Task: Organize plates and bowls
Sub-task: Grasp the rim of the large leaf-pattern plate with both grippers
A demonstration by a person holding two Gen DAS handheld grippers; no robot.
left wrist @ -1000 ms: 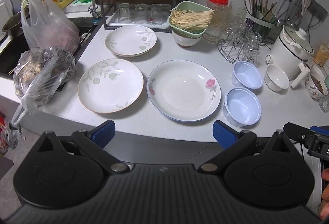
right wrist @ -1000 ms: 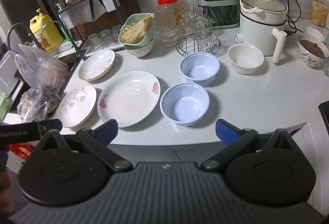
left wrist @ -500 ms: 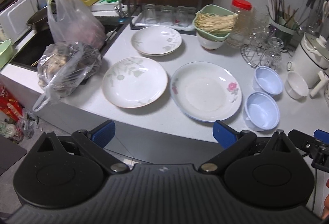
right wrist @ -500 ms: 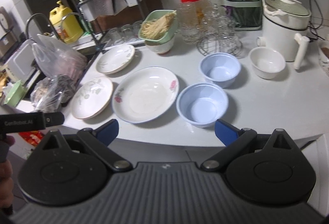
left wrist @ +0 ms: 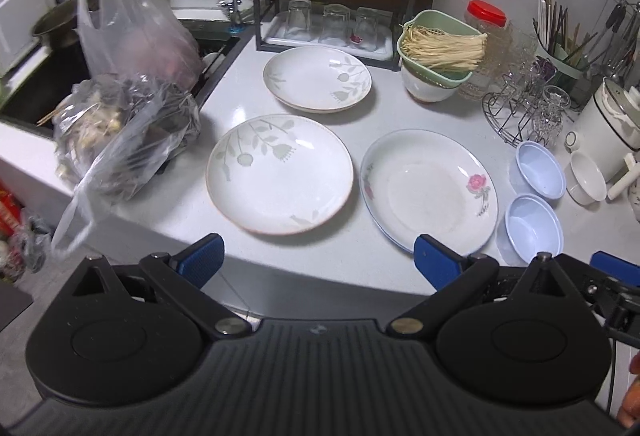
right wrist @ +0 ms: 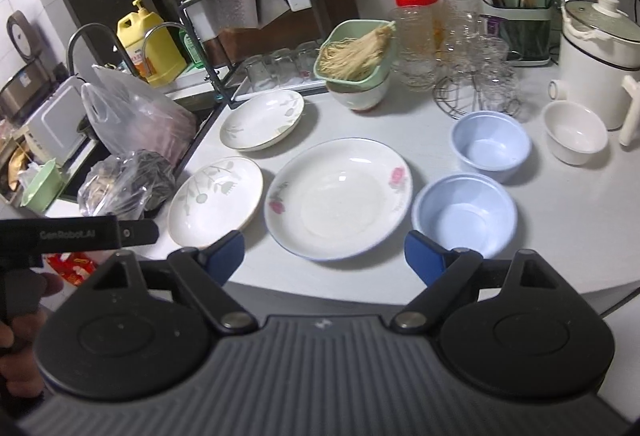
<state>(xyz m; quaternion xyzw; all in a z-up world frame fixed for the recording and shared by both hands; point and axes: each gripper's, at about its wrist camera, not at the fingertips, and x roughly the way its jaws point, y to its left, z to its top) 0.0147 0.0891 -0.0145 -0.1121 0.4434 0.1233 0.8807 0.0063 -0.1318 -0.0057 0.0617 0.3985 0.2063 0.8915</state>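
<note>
Three plates lie on the white counter: a leaf-pattern plate (left wrist: 279, 172) (right wrist: 215, 195) at front left, a second leaf-pattern plate (left wrist: 317, 78) (right wrist: 261, 118) behind it, and a large rose-pattern plate (left wrist: 429, 189) (right wrist: 338, 198) in the middle. Two light blue bowls (left wrist: 533, 227) (left wrist: 540, 170) (right wrist: 464, 211) (right wrist: 491, 145) stand to its right, a white bowl (right wrist: 575, 132) (left wrist: 587, 182) beyond them. My left gripper (left wrist: 318, 261) is open and empty, just before the counter's front edge. My right gripper (right wrist: 324, 255) is open and empty, in front of the rose plate.
Plastic bags (left wrist: 128, 108) sit at the counter's left by the sink. A green basket of noodles (left wrist: 440, 48) on a bowl, a glass rack (left wrist: 520, 108), a red-lidded jar (right wrist: 416, 28), a utensil holder (right wrist: 516, 20) and a white pot (right wrist: 596, 52) line the back.
Both grippers have moved forward, closer to the counter. The left view has shifted left toward the leaf plates. Nothing on the counter has moved.
</note>
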